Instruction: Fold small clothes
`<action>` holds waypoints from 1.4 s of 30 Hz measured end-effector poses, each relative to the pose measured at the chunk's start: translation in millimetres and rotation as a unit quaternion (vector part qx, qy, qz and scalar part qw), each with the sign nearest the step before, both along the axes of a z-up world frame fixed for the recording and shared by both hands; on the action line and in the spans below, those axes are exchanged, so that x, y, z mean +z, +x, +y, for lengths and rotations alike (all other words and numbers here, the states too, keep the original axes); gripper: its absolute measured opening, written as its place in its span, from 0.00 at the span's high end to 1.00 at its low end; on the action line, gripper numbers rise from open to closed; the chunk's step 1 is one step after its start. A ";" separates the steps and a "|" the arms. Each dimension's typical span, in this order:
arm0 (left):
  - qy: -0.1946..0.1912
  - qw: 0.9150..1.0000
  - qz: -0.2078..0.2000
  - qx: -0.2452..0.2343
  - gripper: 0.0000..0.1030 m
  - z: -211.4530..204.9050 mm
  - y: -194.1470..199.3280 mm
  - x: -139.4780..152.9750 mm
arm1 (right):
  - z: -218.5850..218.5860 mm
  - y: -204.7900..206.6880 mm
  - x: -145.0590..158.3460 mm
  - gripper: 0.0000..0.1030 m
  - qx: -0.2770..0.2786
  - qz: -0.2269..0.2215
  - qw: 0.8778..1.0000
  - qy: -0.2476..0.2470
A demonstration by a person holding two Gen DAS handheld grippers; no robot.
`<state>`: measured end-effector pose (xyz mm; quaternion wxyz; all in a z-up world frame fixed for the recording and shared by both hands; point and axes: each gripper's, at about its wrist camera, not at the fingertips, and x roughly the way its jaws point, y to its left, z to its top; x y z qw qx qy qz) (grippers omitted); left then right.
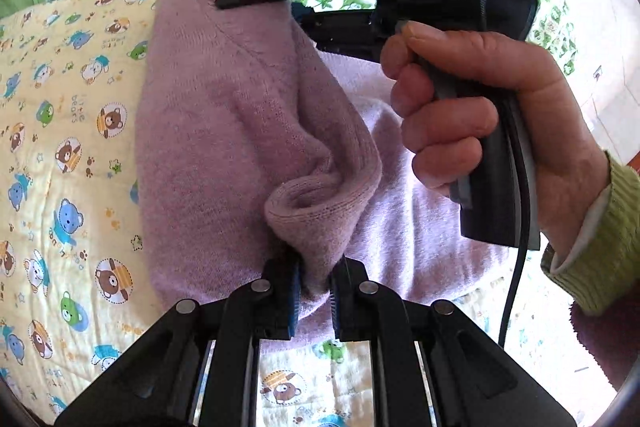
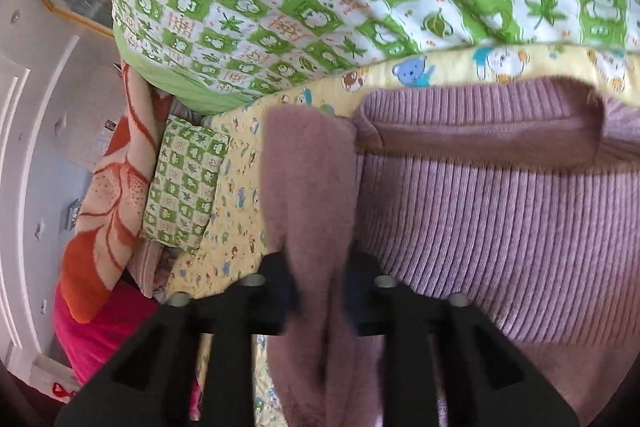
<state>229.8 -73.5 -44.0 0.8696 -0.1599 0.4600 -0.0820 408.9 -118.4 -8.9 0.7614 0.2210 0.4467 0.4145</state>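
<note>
The mauve sweater [image 1: 224, 131] lies on the bear-print quilt [image 1: 60, 155]. The left gripper [image 1: 316, 291] pinches its cuff; the right gripper [image 2: 320, 291] has its jaws clamped on a sleeve.

Both wrist cameras looked down along their tongs, very near the mauve sweater [image 1: 224, 115] on the bear-print quilt [image 1: 60, 147], which both shared.

One pink sweater [image 2: 500, 211], two quilts [image 1: 72, 155], two grippers [image 1: 316, 291].
</note>
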 end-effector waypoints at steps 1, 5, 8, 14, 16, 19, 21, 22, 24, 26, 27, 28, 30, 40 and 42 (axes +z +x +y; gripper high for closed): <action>-0.006 1.000 -0.005 -0.007 0.90 -0.9 0.3 7.3 | -2.4 -3.8 5.3 0.83 0.000 -0.008 1.000 0.004; -0.033 0.998 -0.029 -0.038 0.90 -12.6 1.7 33.0 | -25.5 -20.7 34.0 0.84 -0.013 -0.040 0.999 0.019; -0.048 0.995 -0.045 -0.079 0.90 -38.8 7.3 49.1 | -58.6 -36.2 56.3 0.84 -0.024 -0.067 0.997 0.033; -0.022 0.987 -0.040 -0.155 0.90 -104.6 22.5 35.7 | -150.9 -62.5 57.2 0.84 -0.092 -0.083 0.992 0.020; -0.010 0.985 -0.027 -0.170 0.90 -119.1 30.2 22.4 | -175.3 -63.8 43.8 0.84 -0.116 -0.069 0.991 0.015; 0.000 0.983 -0.011 -0.181 0.90 -128.8 37.0 8.5 | -204.3 -66.2 17.9 0.84 -0.145 -0.049 0.988 0.004; 0.002 0.982 -0.003 -0.188 0.90 -136.9 38.8 2.6 | -216.3 -68.3 2.4 0.84 -0.159 -0.039 0.986 0.003; 0.006 0.981 -0.001 -0.192 0.90 -140.2 40.9 -0.7 | -222.3 -70.2 -4.1 0.84 -0.165 -0.035 0.986 0.008; 0.009 0.981 0.002 -0.195 0.90 -148.5 47.7 -0.4 | -229.1 -72.8 -11.0 0.84 -0.172 -0.034 0.984 0.014; 0.012 0.980 0.002 -0.199 0.90 -151.5 51.3 -3.2 | -235.7 -73.3 -16.1 0.84 -0.176 -0.030 0.984 0.021; 0.015 0.980 0.002 -0.200 0.90 -152.3 52.6 -5.6 | -237.0 -73.0 -16.6 0.84 -0.177 -0.031 0.983 0.022; 0.017 0.979 0.005 -0.201 0.90 -155.0 54.3 -8.6 | -236.8 -72.1 -16.7 0.84 -0.176 -0.034 0.984 0.017; 0.017 0.979 0.014 -0.201 0.89 -156.8 59.7 -15.2 | -232.7 -69.5 -17.9 0.84 -0.174 -0.035 0.984 0.001; -0.021 0.979 0.035 -0.200 0.55 -144.9 72.8 -17.5 | -240.4 -81.4 -25.4 0.69 -0.226 -0.020 0.973 -0.031; -0.026 0.978 0.036 -0.202 0.43 -142.8 69.0 -15.7 | -243.0 -91.7 -19.2 0.67 -0.237 -0.024 0.970 -0.039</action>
